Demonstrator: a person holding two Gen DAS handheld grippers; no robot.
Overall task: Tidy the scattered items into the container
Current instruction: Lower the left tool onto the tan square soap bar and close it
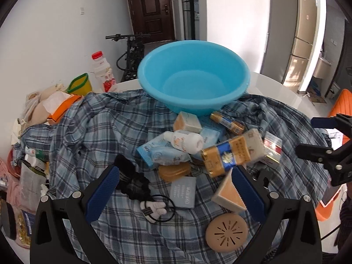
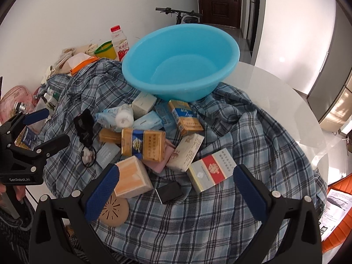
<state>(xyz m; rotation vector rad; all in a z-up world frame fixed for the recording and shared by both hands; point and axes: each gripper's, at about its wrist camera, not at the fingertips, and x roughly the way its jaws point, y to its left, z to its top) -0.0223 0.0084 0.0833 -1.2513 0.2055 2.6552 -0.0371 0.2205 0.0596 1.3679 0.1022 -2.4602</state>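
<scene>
Your blue basin point(image 1: 193, 77) stands empty at the far side of a blue plaid shirt point(image 1: 88, 132) spread over the white round tabletop point(image 2: 286, 101). Scattered items lie heaped on the shirt just in front of the basin: a gold-and-blue carton point(image 2: 143, 145) atop the pile, a white bottle point(image 2: 124, 117) on its side touching a pale blue tissue pack point(image 1: 160, 153), a gold-and-blue cigarette pack point(image 2: 186, 117) near the basin wall, a white-and-cream box point(image 2: 187, 151), and a red-and-white cigarette pack point(image 2: 211, 169) at the near right. An orange-faced box point(image 2: 132, 177) sits just beside a round tan perforated disc point(image 2: 114, 211); a small black box point(image 2: 170, 191) lies between it and the red-and-white pack. A black scrunchie point(image 1: 132, 178) and a hair tie with white charm point(image 1: 157, 206) rest to the left. Your left gripper point(image 1: 173, 195) hovers over the near items, jaws wide apart, holding nothing. Your right gripper point(image 2: 175, 194) likewise hangs with jaws spread wide and empty. A red-capped drink bottle point(image 1: 103, 72) and a yellow cup point(image 1: 80, 85) stand behind the shirt.
</scene>
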